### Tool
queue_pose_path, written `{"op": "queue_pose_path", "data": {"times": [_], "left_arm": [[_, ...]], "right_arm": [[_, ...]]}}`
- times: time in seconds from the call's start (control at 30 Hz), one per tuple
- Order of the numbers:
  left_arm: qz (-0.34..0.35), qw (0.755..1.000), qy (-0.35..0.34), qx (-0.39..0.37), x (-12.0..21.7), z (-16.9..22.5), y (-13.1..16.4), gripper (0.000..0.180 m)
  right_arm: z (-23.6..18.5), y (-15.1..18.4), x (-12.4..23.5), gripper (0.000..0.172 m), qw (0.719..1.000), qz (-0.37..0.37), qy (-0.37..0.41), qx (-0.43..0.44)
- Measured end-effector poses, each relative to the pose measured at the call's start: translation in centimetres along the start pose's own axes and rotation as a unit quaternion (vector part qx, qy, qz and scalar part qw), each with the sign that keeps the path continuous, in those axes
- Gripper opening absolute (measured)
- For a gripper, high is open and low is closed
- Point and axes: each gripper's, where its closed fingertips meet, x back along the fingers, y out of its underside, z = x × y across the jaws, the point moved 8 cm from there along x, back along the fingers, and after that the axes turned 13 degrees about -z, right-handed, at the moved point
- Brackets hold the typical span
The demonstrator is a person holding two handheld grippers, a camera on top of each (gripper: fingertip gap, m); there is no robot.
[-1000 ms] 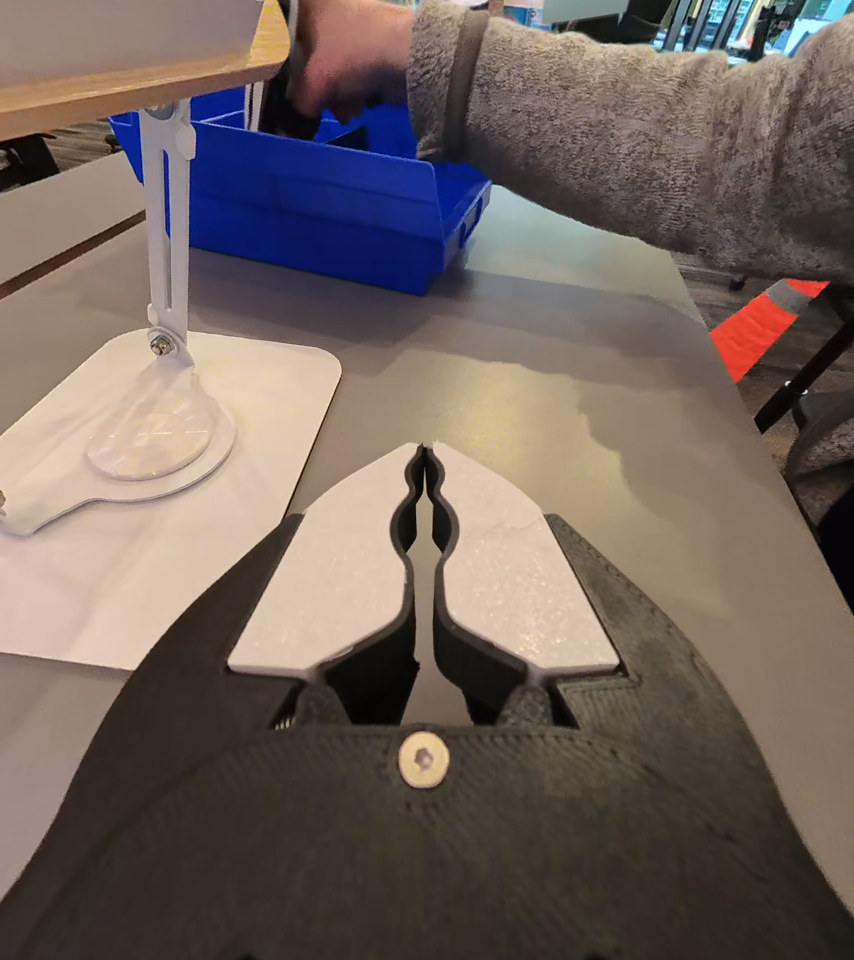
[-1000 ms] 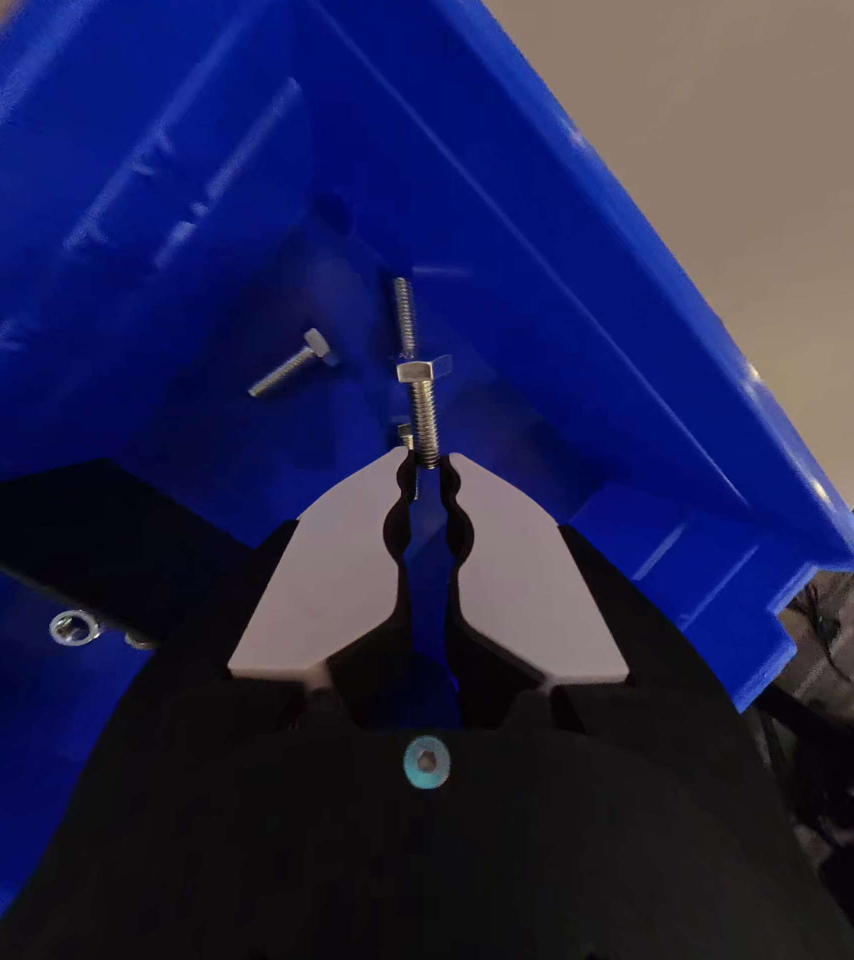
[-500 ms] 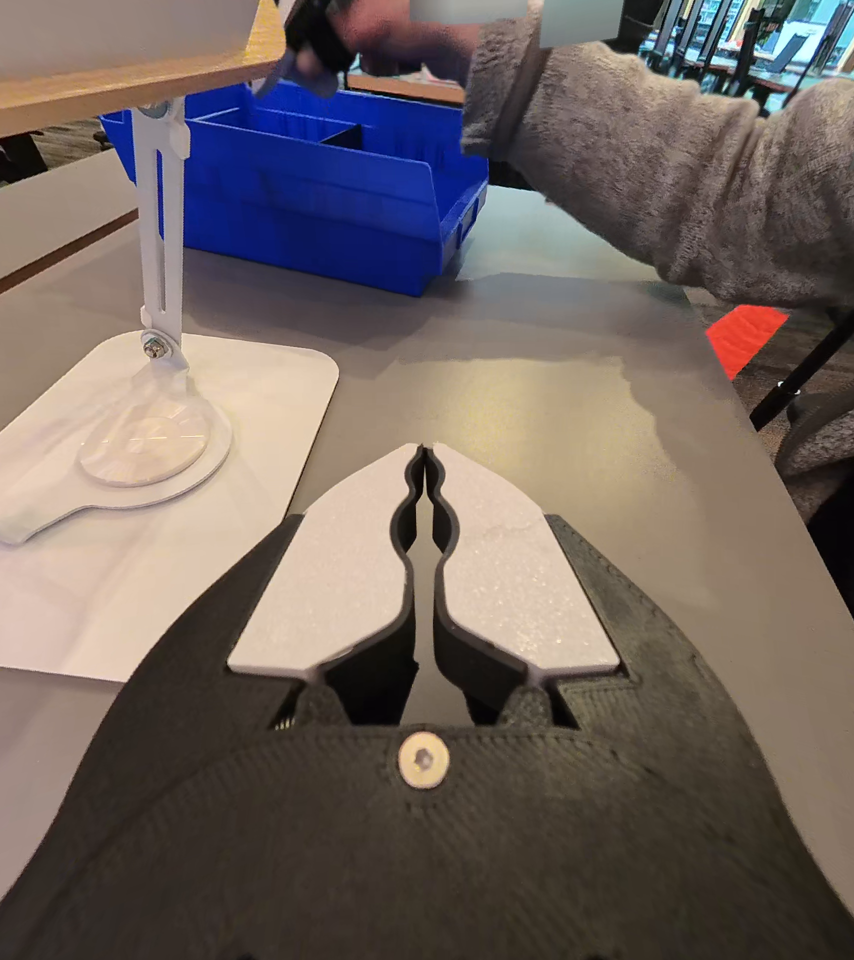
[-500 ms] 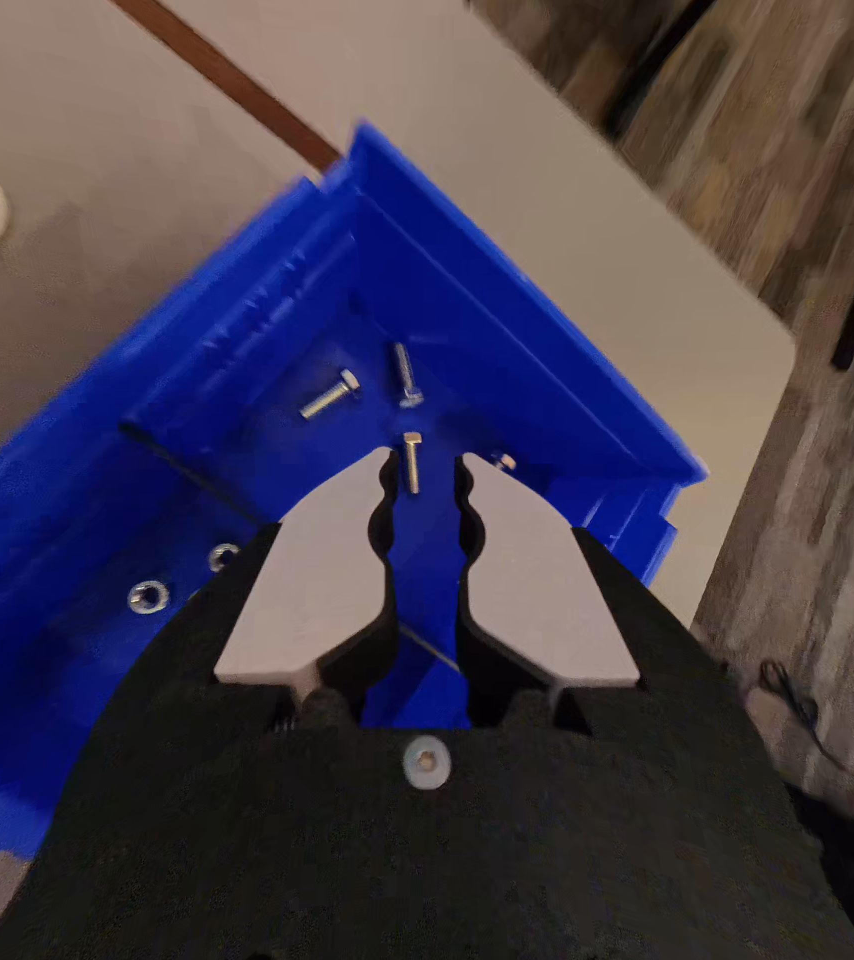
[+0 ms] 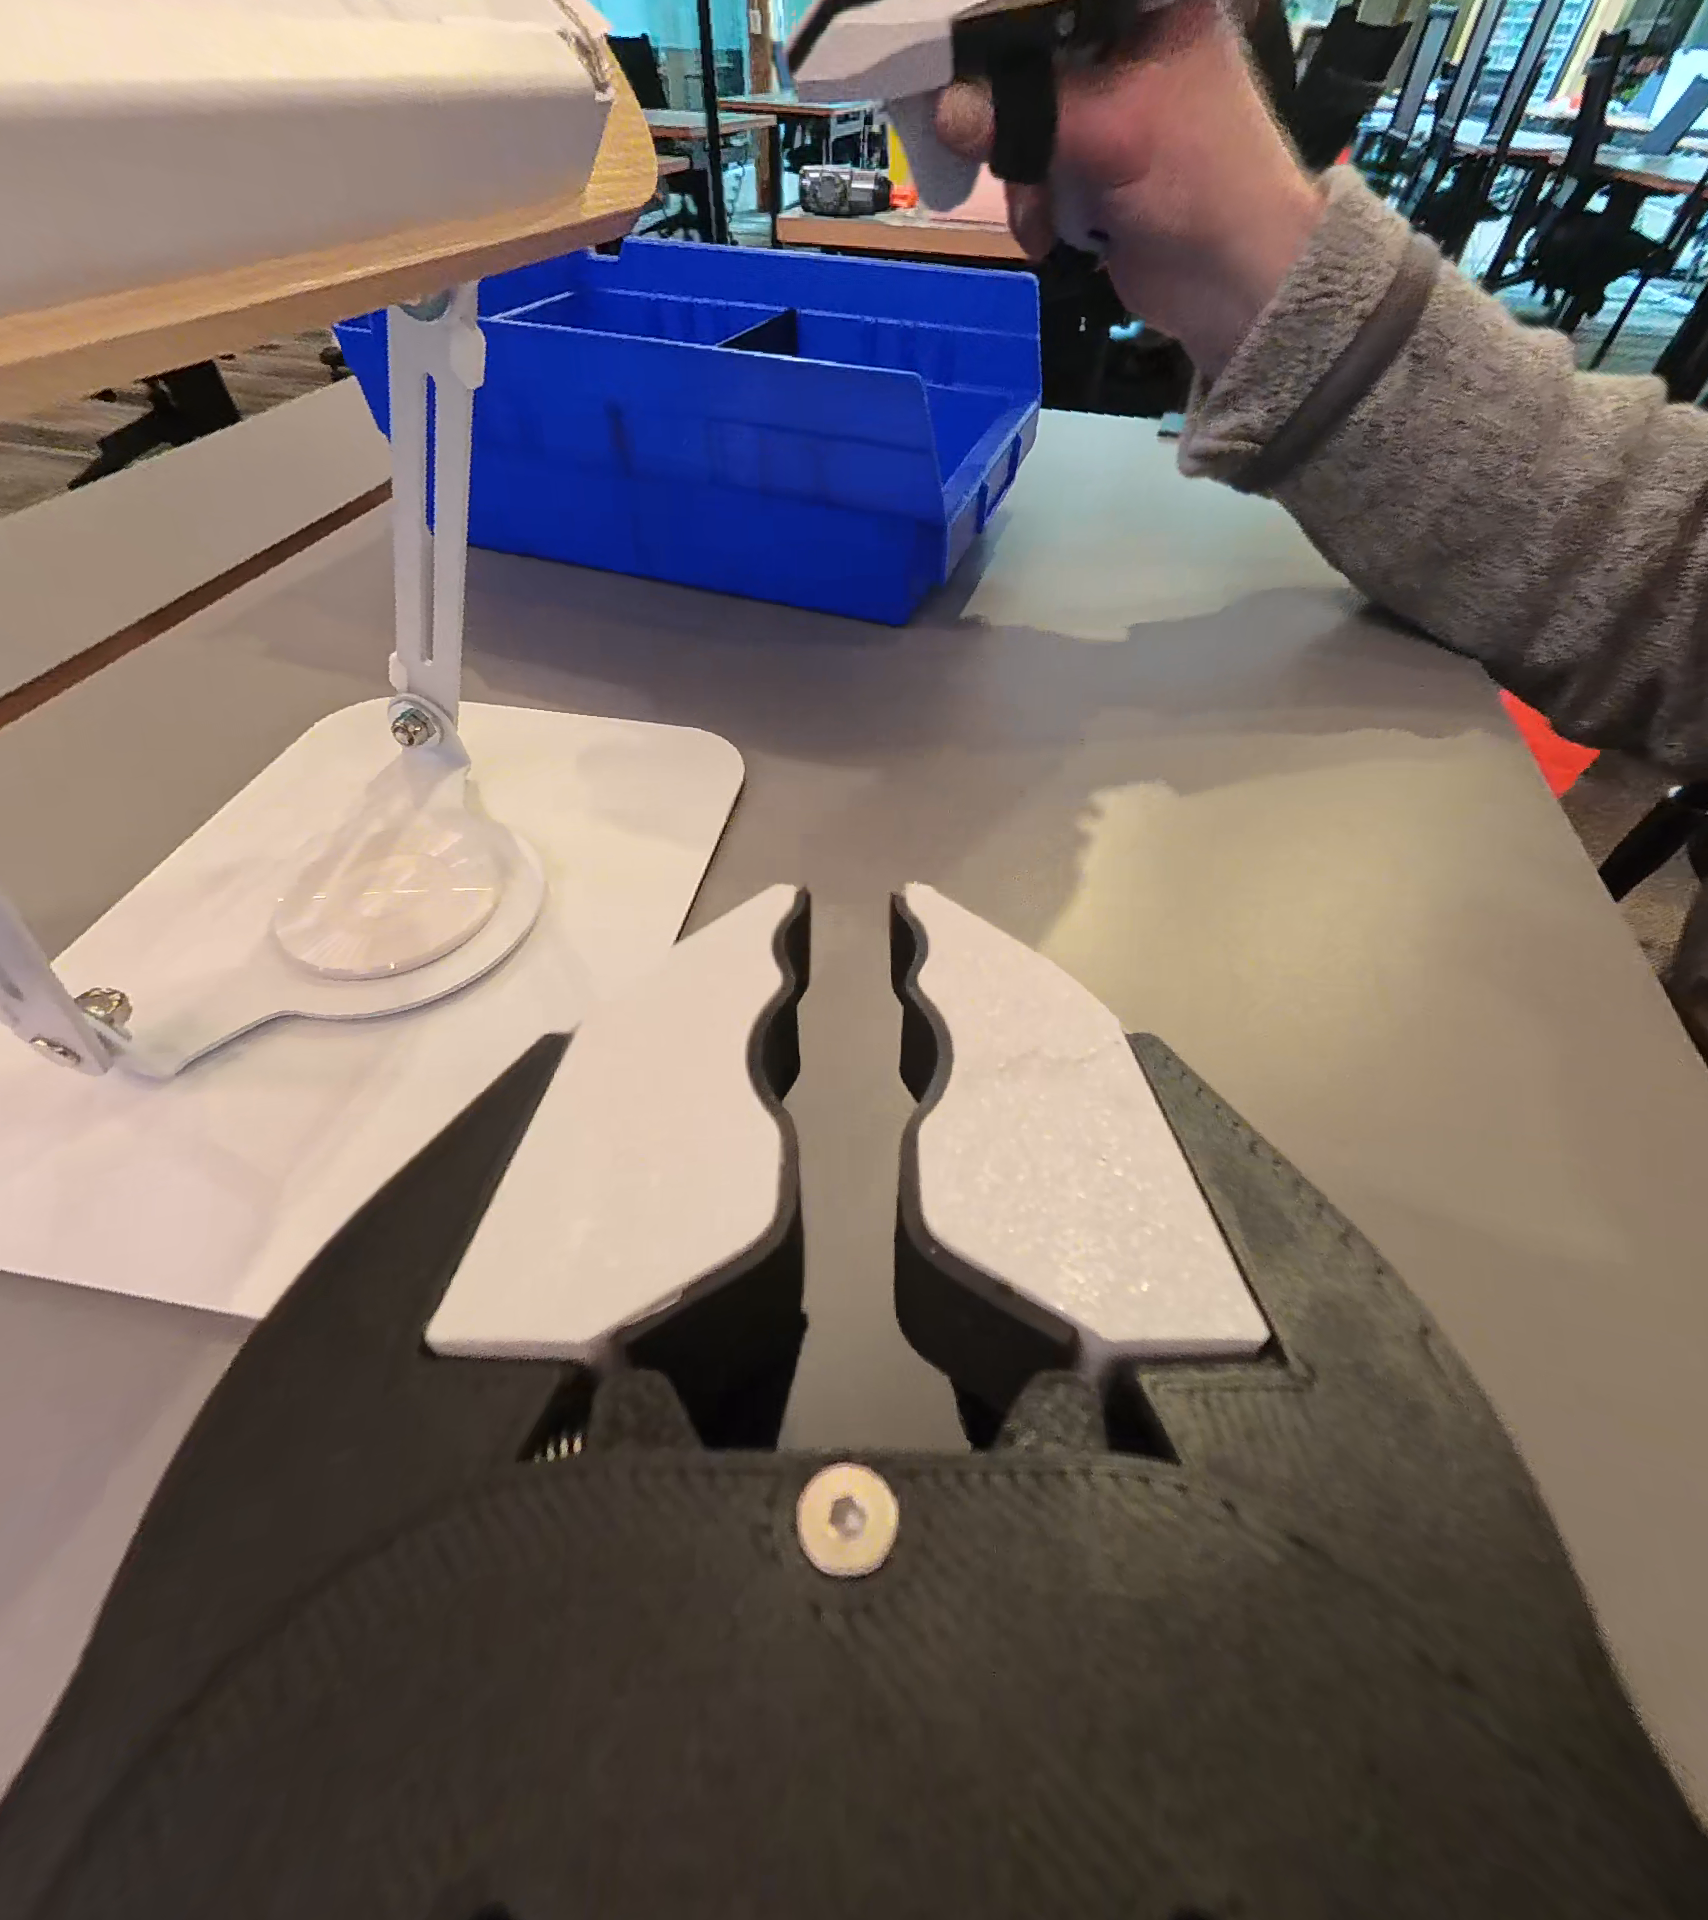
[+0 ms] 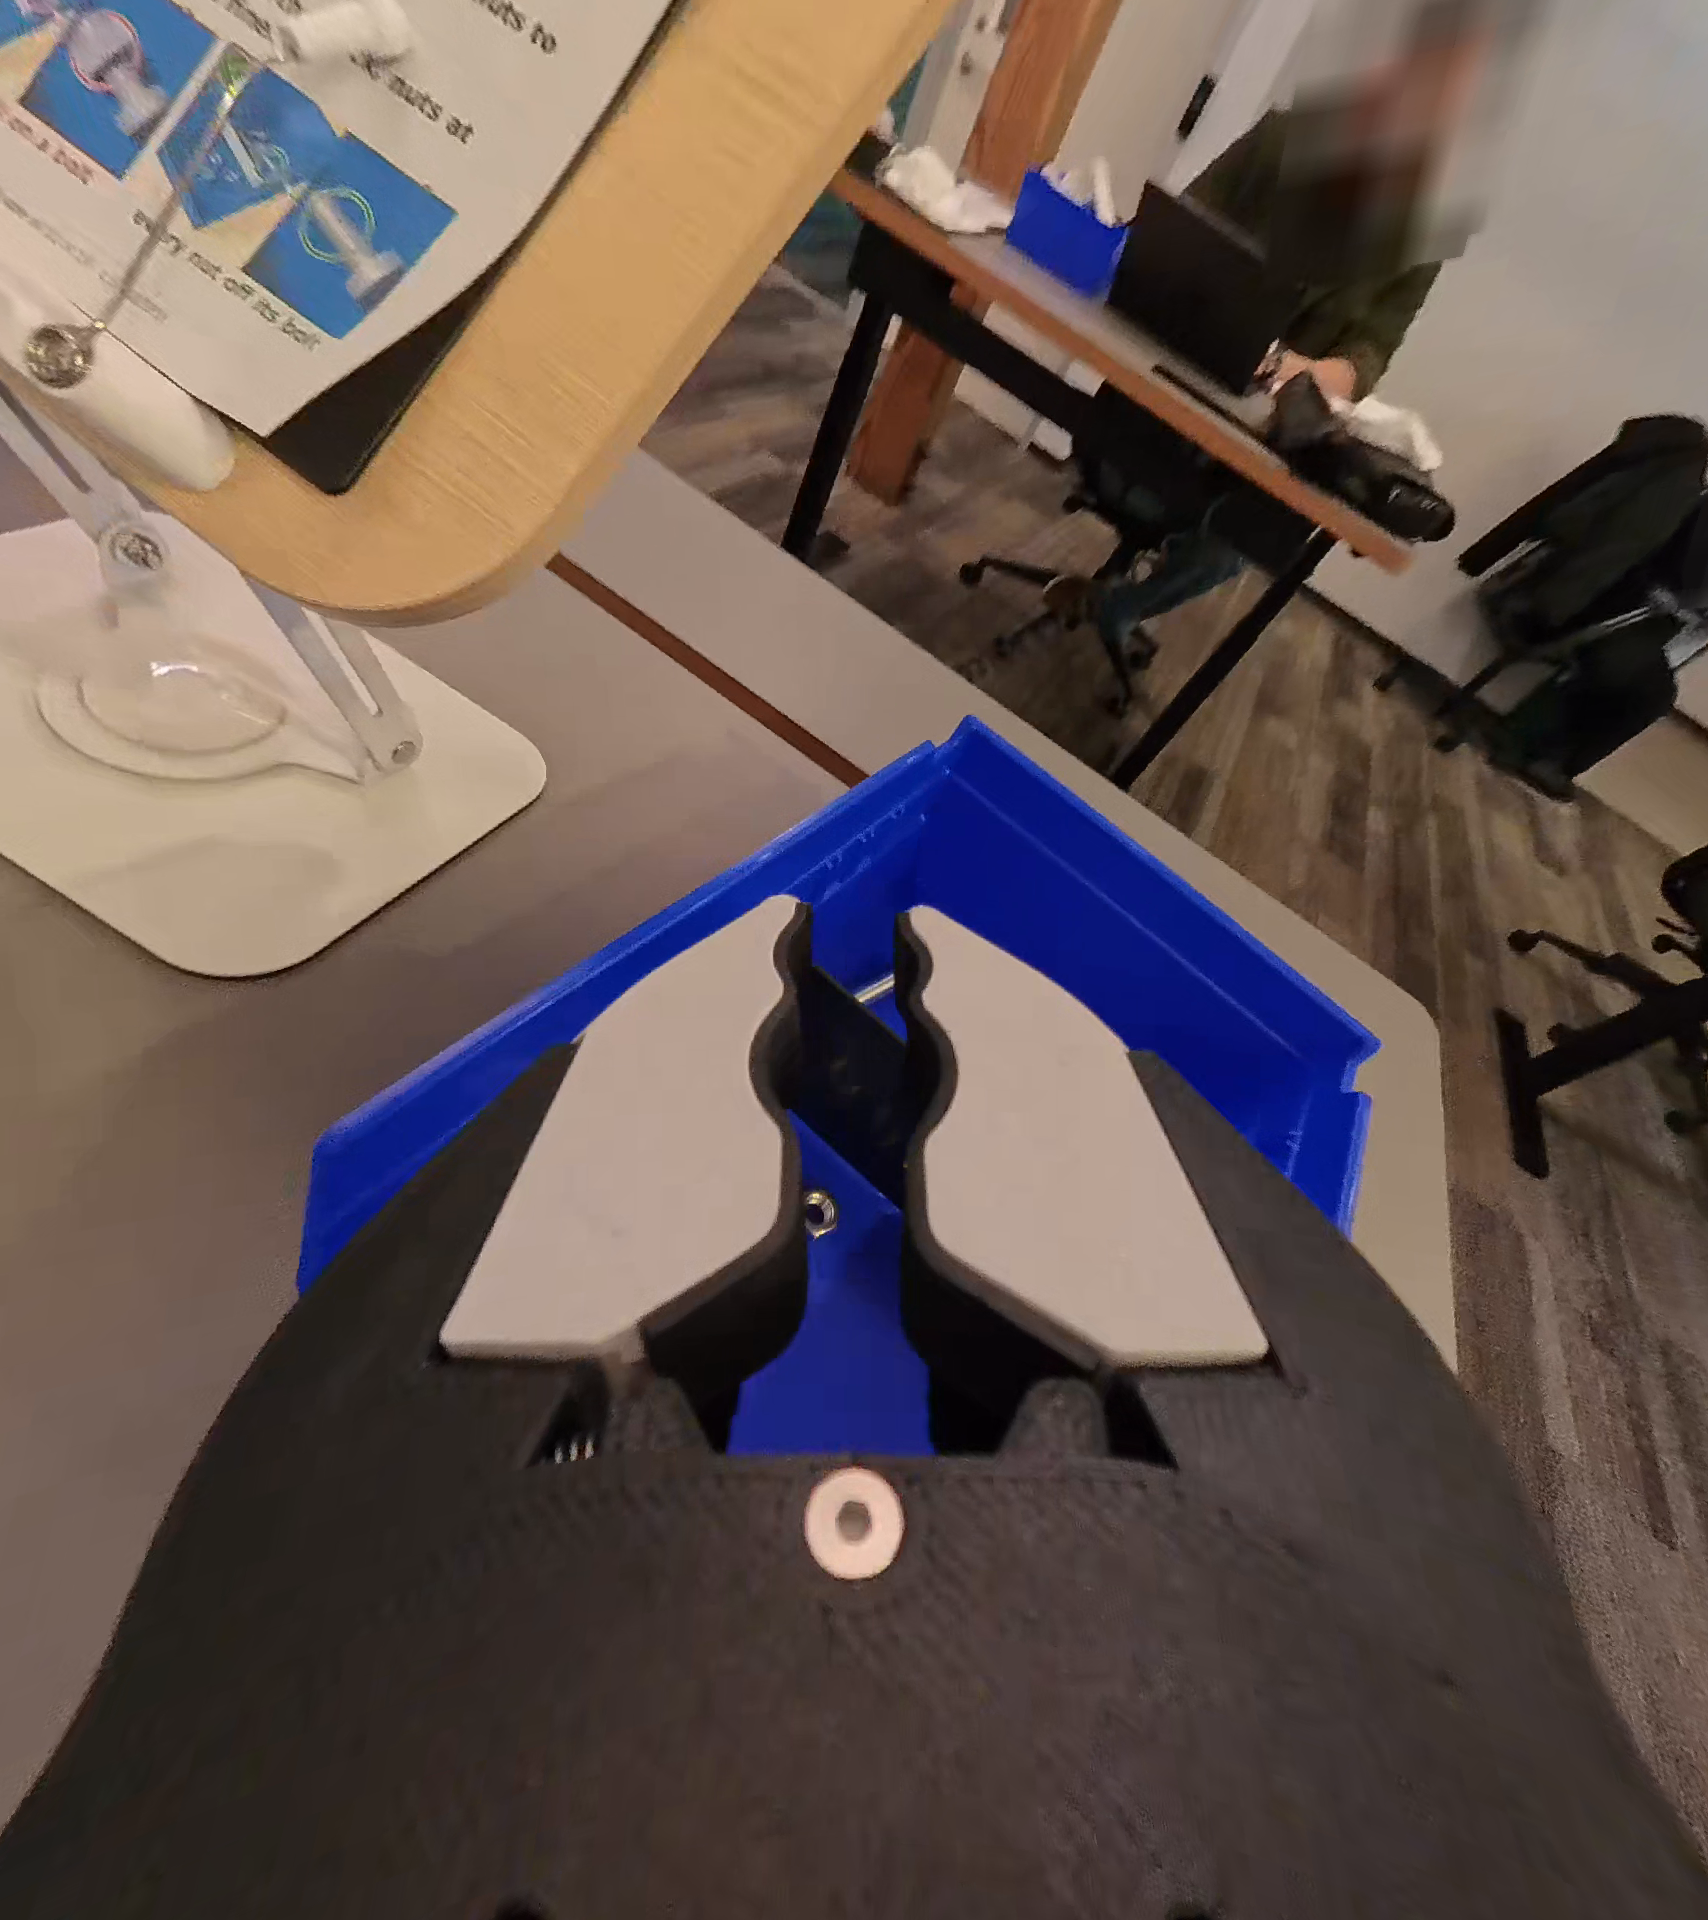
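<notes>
A: Left gripper (image 5: 850, 904) sits low over the grey table (image 5: 1245, 987), fingers parted by a narrow gap, only bare tabletop between them

B: And just off its left fingertip, the white base plate (image 5: 559, 790) of a stand, with slotted white arms rising to a tilted wooden board (image 5: 258, 301)

A: Straight ahead, well beyond the tips, the blue bin (image 5: 725, 447). Up above and to the right of it, a hand (image 5: 1141, 208) in a grey knit sleeve (image 5: 1504, 520) grips the other tool

B: Over to the right gripper (image 6: 850, 920): fingers apart here too, nothing pinched, hanging above that blue bin (image 6: 1089, 883)

A: Through the gap, a black divider (image 6: 845, 1049), a sliver of a silver bolt (image 6: 879, 992) beyond it, and a small nut (image 6: 817, 1214) on the bin floor nearer in

B: Off to its left, the stand base (image 6: 237, 831) and the board carrying a printed sheet (image 6: 237, 156)
</notes>
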Motion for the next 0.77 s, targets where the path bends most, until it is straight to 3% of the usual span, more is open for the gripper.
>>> {"op": "queue_pose_path", "data": {"times": [0.03,0.27,0.43,0.6,0.77], "left_arm": [[-0.001,1.000,-0.005,-0.002,0.0,0.0,0.0,0.016],[-0.003,1.000,-0.020,-0.010,0.3,0.1,0.0,0.021],[-0.007,1.000,-0.018,-0.014,0.1,0.4,0.1,0.021],[-0.018,1.000,-0.019,-0.017,-0.2,0.5,0.1,0.020],[-0.021,0.999,-0.020,-0.016,-0.2,0.5,0.1,0.020]], "right_arm": [[-0.2,0.2,0.3,0.015,1.000,0.011,0.010,-0.001],[0.4,1.9,3.6,0.037,0.993,0.031,0.111,-0.019],[2.8,4.8,6.4,0.047,0.983,0.016,0.161,-0.081],[5.1,8.8,7.1,0.062,0.976,-0.042,0.160,-0.141],[6.1,11.7,4.7,0.065,0.970,-0.133,0.103,-0.177]]}}
